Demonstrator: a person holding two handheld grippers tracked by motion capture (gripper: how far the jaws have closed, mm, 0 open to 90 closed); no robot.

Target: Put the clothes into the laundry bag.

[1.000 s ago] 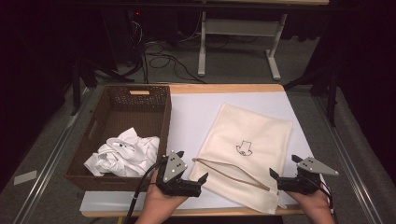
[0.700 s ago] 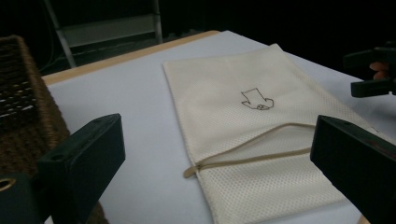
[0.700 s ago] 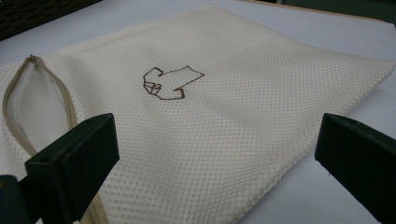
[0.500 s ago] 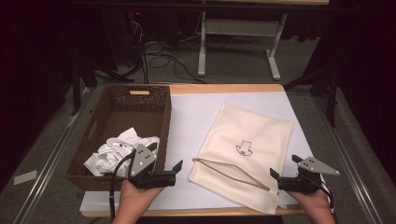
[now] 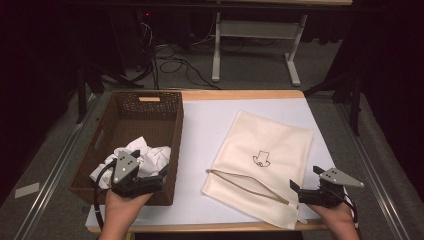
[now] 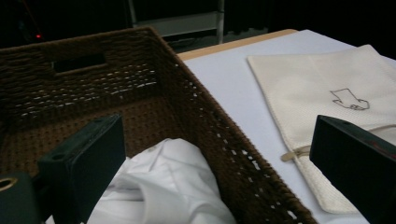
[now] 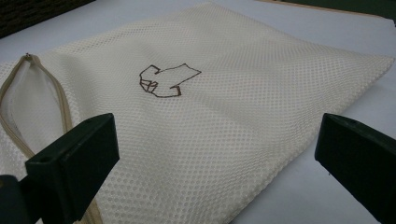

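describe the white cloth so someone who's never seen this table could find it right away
Start at the brown wicker basket on the left side of the table. In its near end, just ahead of the left tongs, lies the crumpled white cloth. Unlike the flat cream mesh bag lying to its right, it is pure white, bunched up, and inside the basket.

My table [image 5: 240,95] has a light wooden edge and a white sheet [image 5: 215,125] over its top, lit bright against a dark room. At 12 o'clock beyond it, grey carpet [image 5: 250,75] runs back to a white metal desk frame [image 5: 260,30] with 2 legs on flat feet. At 11 o'clock black cables [image 5: 170,55] sprawl on the carpet, and a small red light [image 5: 146,15] glows in the dark above them. Dark stand legs [image 5: 82,90] rise at 10 o'clock and again at 2 o'clock. Metal rails [image 5: 50,170] flank the table at 9 and 3 o'clock, with a strip of pale tape [image 5: 26,190] on the floor at 8 o'clock.
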